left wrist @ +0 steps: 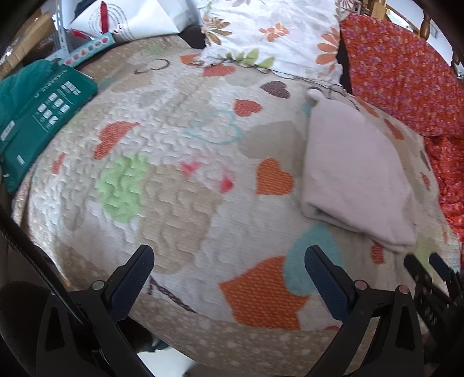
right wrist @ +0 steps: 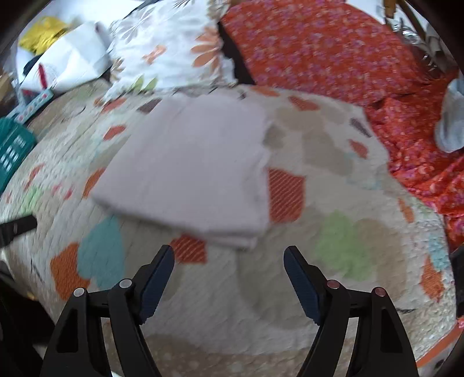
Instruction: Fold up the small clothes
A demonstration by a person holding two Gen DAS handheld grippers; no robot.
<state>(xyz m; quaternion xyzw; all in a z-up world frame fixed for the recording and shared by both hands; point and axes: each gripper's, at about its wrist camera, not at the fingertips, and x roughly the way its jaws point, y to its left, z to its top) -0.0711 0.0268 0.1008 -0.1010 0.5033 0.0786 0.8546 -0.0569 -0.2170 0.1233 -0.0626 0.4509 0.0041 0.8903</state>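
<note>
You are in a home bedroom: a quilted bedspread (left wrist: 174, 179) with heart patches covers the bed, a floral pillow (left wrist: 269, 32) and an orange flowered cover (left wrist: 400, 78) lie at its head, beside a wooden bedpost (left wrist: 425, 24)

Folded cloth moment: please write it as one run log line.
folded cloth: lies on quilt, untouched | left gripper: jaws open, empty | right gripper: jaws open, empty
</note>
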